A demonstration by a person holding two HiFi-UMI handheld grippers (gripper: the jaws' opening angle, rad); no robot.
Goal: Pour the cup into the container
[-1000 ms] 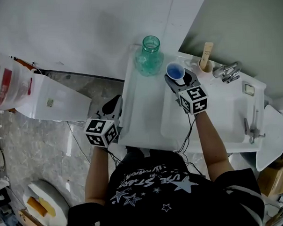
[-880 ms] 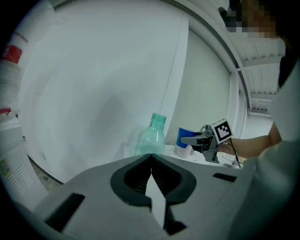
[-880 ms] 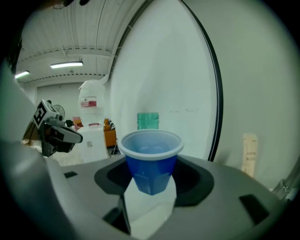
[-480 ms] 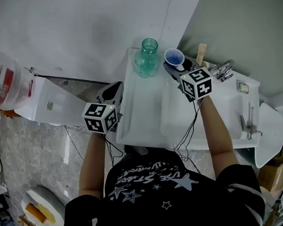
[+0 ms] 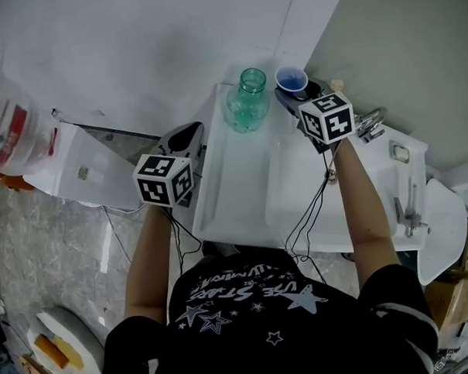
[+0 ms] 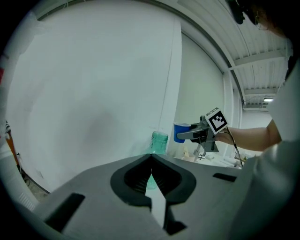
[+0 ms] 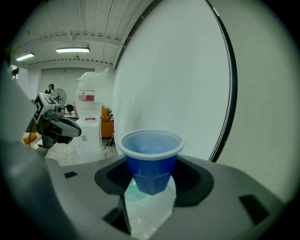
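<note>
The right gripper has its jaws about half apart and clamped on the lower body of a blue cup, which it holds upright in the air. From the left gripper view, the cup sits higher than the mouth of a green glass bottle and just to its right, not over it. The bottle stands at the far end of a white table, close to the wall. The left gripper has its jaws closed tip to tip on nothing, off the table's left edge and well apart from the bottle. To the right is a sink with a tap. A white bag stands at the left.
</note>
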